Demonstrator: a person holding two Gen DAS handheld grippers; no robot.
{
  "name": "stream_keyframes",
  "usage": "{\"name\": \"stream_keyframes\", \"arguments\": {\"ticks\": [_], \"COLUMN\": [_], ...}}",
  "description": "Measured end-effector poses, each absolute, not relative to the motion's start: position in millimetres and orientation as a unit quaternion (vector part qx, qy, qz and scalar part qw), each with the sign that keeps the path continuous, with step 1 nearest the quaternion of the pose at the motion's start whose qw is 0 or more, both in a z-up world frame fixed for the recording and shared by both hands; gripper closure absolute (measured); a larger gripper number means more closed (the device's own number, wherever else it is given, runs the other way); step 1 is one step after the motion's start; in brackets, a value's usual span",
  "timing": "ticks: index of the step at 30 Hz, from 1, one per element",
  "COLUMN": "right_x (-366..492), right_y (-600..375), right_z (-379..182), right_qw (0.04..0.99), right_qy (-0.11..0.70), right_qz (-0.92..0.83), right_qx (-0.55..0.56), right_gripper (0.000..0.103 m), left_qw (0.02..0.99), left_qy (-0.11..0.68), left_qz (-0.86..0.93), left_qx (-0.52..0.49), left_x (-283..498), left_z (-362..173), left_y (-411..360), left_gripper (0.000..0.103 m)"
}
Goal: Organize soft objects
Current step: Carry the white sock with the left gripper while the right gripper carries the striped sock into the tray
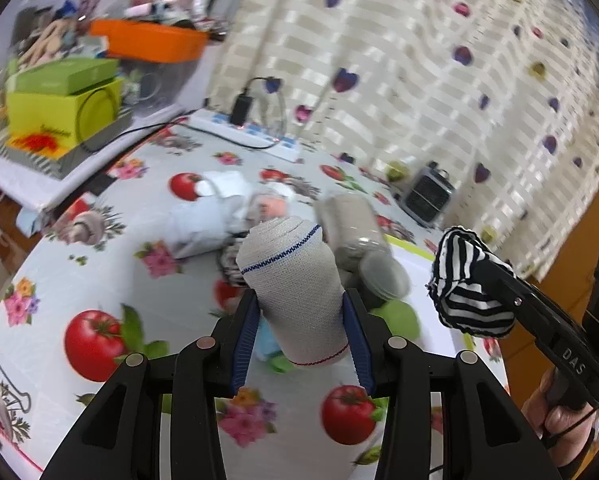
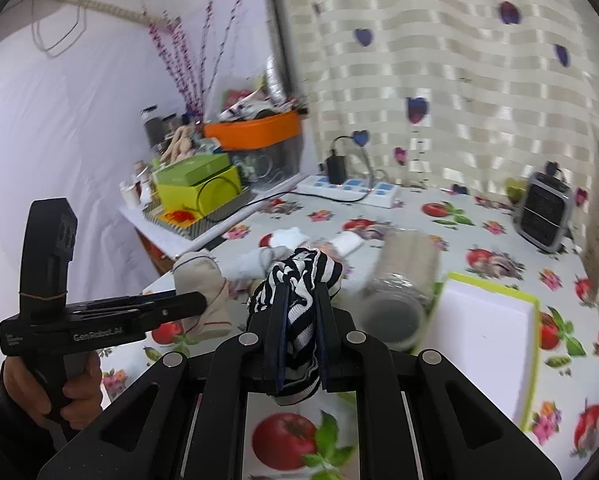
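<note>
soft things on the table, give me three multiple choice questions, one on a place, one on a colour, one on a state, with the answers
1. Where is the white tray with the lime rim?
A. on the flowered tablecloth, right of the clear jar
B. on the side shelf by the orange box
C. hung on the curtain

2. What colours is the cloth in the right gripper?
A. red and yellow
B. black and white stripes
C. plain green

3. How does the left gripper stand?
A. shut with nothing in it
B. open above the table
C. closed on a beige roll with blue stitching

Answers:
1 A, the tray lies on the tablecloth beside the jar.
2 B, dark and white bands show between the jaws.
3 C, both blue pads press the roll's sides.
</note>
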State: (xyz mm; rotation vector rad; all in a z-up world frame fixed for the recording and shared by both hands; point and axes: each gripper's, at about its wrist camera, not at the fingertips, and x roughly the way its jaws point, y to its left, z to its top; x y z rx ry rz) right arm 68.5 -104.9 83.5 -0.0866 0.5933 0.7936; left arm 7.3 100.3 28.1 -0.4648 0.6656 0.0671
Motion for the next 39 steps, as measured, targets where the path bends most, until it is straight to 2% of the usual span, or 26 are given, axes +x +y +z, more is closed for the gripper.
{"name": "stream_keyframes", "arguments": {"ticks": [12, 21, 33, 39], "right_x": [76.1, 86.8, 115.2, 124.2], "right_y": [-181.9, -213.6, -244.4, -246.3], "right_z": [77.8, 51.5, 1.0, -7.5], "right_qw": [0.902, 0.901, 0.885, 0.885], "right_qy": [0.293, 0.327, 0.391, 0.4], "right_qz": [0.316, 0.286, 0.249, 0.235], "right_qx": [0.008, 0.025, 0.049, 0.036], "right_gripper": [0.091, 0.091, 0.091, 0.086], "left_qw": [0.93, 0.925, 0.902, 0.891], "left_qy": [0.326, 0.343, 0.396, 0.42], "left_qz": [-0.042, -0.096, -0.149, -0.152], "left_qx": [-0.164, -0.133, -0.093, -0.082], "left_x": [17.0, 38.2, 75.2, 92.0], "left_z": [48.7, 46.6, 14.6, -3.3], "left_y": [27.8, -21.7, -73.6, -87.4], "left_gripper": [0.062, 0.061, 0.061, 0.061]}}
